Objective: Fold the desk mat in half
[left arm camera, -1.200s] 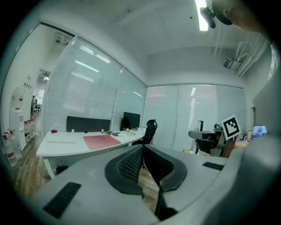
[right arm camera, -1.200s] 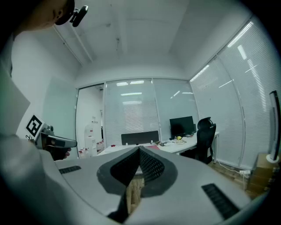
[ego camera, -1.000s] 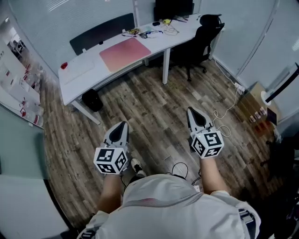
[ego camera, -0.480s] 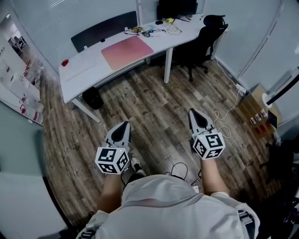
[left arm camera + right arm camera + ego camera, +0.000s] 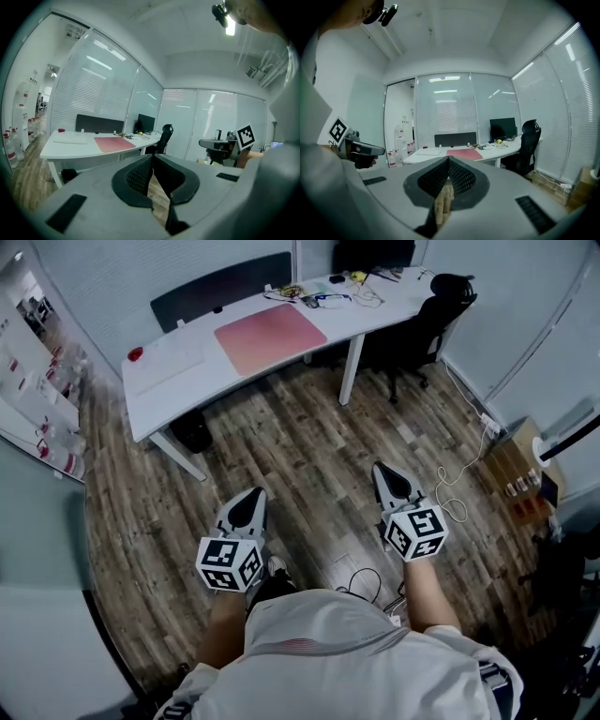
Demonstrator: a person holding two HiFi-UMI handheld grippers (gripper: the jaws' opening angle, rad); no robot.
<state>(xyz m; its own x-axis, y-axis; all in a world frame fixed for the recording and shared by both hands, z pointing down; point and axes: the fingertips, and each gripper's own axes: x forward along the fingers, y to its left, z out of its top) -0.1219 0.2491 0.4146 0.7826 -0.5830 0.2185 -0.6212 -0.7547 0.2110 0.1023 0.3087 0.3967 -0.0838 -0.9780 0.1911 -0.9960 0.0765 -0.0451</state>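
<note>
A pink desk mat (image 5: pixel 270 337) lies flat on the white desk (image 5: pixel 178 390) at the far side of the room. It also shows small in the left gripper view as a pink desk mat (image 5: pixel 114 143) and in the right gripper view as a pink desk mat (image 5: pixel 464 153). My left gripper (image 5: pixel 251 501) and right gripper (image 5: pixel 387 472) hang over the wood floor, well short of the desk. Both are shut with nothing between the jaws, tips touching in the left gripper (image 5: pixel 152 156) and the right gripper (image 5: pixel 448 159).
A black office chair (image 5: pixel 427 315) stands at the desk's right end, with a monitor (image 5: pixel 373 253) and cables behind it. A dark screen panel (image 5: pixel 221 287) runs along the desk's back. A red object (image 5: pixel 136 354) sits at the desk's left. Cardboard box (image 5: pixel 520 470) and cords at right.
The view has shifted: desk and mat sit a little lower and further right in the head view. Both grippers stay shut at about the same places.
</note>
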